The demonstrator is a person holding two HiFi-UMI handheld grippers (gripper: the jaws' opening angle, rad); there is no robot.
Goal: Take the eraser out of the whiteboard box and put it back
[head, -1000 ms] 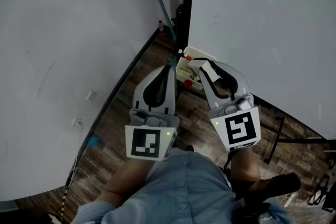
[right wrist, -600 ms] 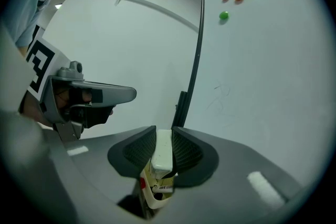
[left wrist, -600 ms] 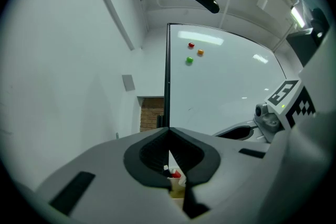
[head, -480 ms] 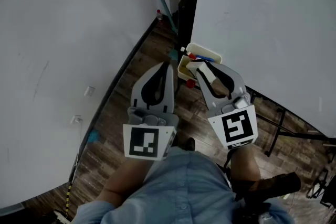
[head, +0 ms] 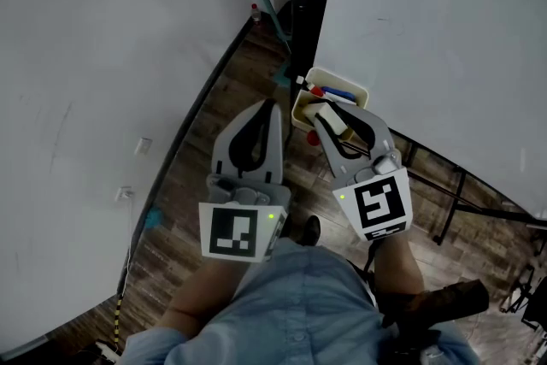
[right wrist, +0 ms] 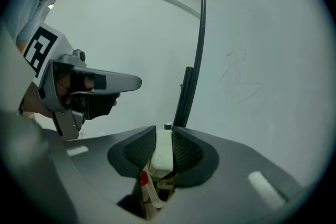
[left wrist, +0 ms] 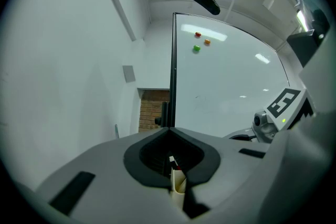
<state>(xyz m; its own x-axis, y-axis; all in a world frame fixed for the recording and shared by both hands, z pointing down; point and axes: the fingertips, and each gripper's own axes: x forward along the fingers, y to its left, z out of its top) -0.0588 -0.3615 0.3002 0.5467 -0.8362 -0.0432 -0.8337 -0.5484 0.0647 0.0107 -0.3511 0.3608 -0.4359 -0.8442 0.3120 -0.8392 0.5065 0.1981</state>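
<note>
The right gripper (right wrist: 164,130) clamps its 2 jaws on the white rectangular block eraser (right wrist: 161,153), holding it just above the cream open-topped whiteboard box (head: 344,81) that holds a red-capped marker (head: 316,90). The left gripper (left wrist: 170,131), its jaws pressed together on nothing, hangs just left of the box.

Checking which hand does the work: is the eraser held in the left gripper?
No, the left gripper is closed on nothing; the eraser sits clamped in the right gripper.
</note>
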